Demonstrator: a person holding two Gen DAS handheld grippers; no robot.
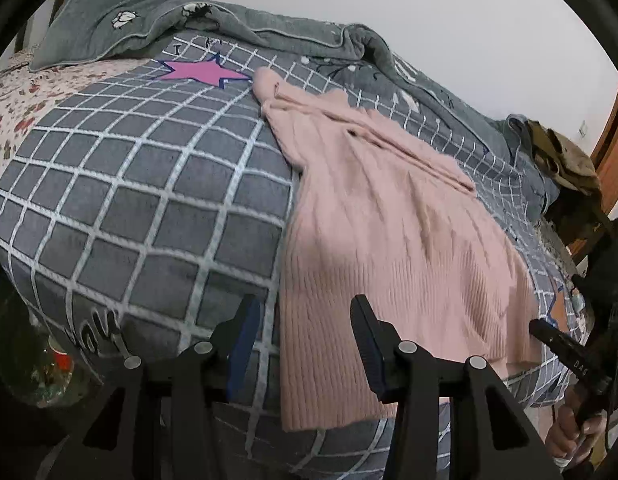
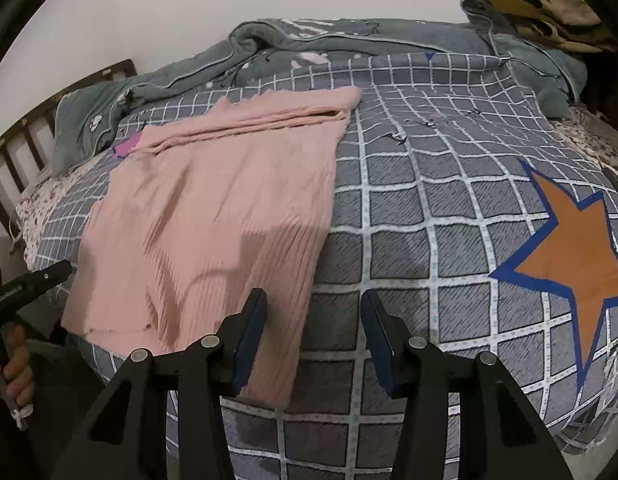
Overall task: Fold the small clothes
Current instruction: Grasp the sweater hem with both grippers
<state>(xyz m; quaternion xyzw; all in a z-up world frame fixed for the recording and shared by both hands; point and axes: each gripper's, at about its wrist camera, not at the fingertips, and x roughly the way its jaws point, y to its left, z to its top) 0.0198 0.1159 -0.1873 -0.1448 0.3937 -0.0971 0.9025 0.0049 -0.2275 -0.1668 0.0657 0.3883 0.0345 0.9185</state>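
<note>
A: Left wrist view first; what is cut off or hard to read?

B: The near hem of the pink knit garment [image 1: 389, 240] runs behind the left gripper [image 1: 305, 344], so its bottom edge is partly hidden; the round rim of the lens blacks out every corner; low at the left a clear jar [image 1: 33, 364] holds something red, too blurred to name.

A: Counts?

B: One pink garment, lying flat on the checked bedspread [image 1: 129, 184], its far end folded over on itself; two stars on the spread, a pink star [image 1: 201, 72] and an orange star [image 2: 569, 256]; one grey blanket [image 1: 269, 28] bunched along the far side; one heap of olive cloth [image 2: 549, 12] at the far right corner.

A: And the tools?

B: Two; the left gripper's jaws stand apart, nothing between the pads, the garment's left edge lying below them; the right gripper [image 2: 313, 340] is likewise parted and empty, poised over the garment's right edge; a hand [image 2: 13, 364] grips the other tool's handle at the frame edge.
</note>
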